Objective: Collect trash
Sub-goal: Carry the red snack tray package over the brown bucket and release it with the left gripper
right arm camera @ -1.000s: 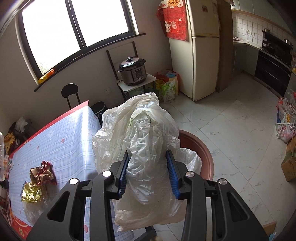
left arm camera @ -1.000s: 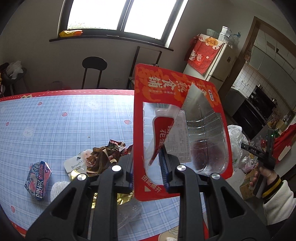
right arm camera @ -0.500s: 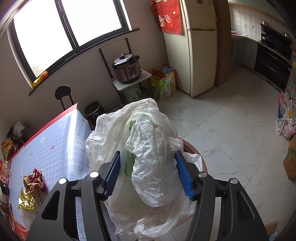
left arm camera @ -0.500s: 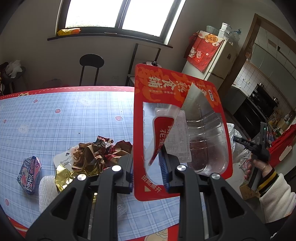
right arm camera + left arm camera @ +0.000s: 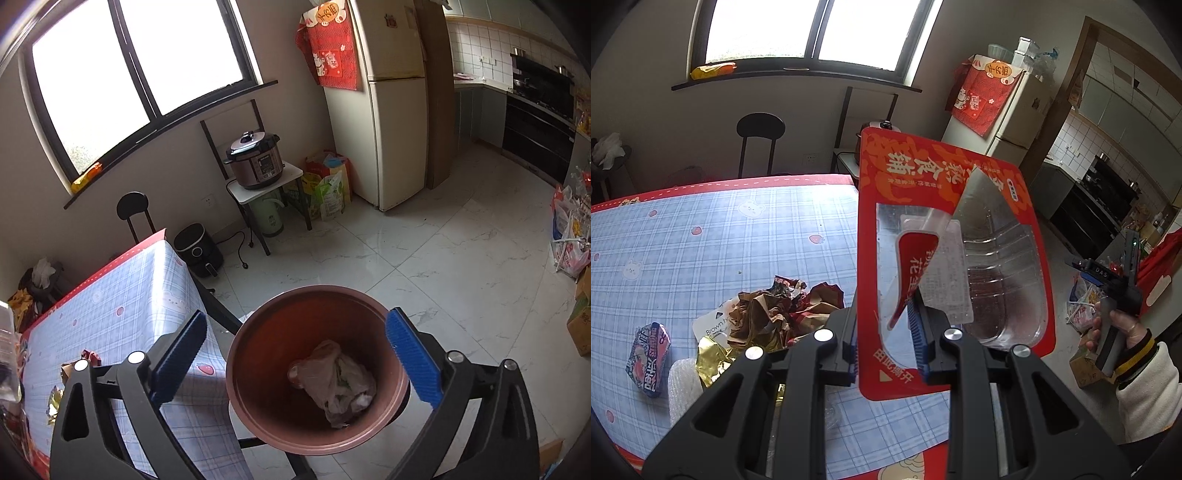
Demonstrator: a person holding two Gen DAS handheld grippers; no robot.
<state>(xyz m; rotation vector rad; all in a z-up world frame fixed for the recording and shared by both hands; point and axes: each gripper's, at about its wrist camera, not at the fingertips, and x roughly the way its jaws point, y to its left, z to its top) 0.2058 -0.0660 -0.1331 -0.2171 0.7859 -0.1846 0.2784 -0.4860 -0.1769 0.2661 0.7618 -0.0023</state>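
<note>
Trash lies in two places relative to the jaws. A white plastic bag (image 5: 334, 384) sits crumpled at the bottom of the brown bin (image 5: 258, 417), below and between the jaws of the right gripper (image 5: 295, 354). Those jaws have just been opening and now stand wide apart, with nothing between the blue pads; the bin's rim shows in the gap between them.

The left gripper (image 5: 882, 339) has its jaws clamped on the lower edge of a red food package (image 5: 945, 258), which stands upright above them. The package has a clear plastic tray in its window and a peeled film curling down toward the pads.

Behind and to the left of the left jaws, on the table (image 5: 720, 236) with its blue checked cloth, more litter remains: a heap of crumpled brown and gold wrappers (image 5: 775, 314) just beside the left finger, a small blue snack packet (image 5: 648, 363) farther left, and a white wad near it.

To the right of the left jaws, a hand (image 5: 1115, 332) in a cream sleeve grips the handle of the other gripper.
</note>
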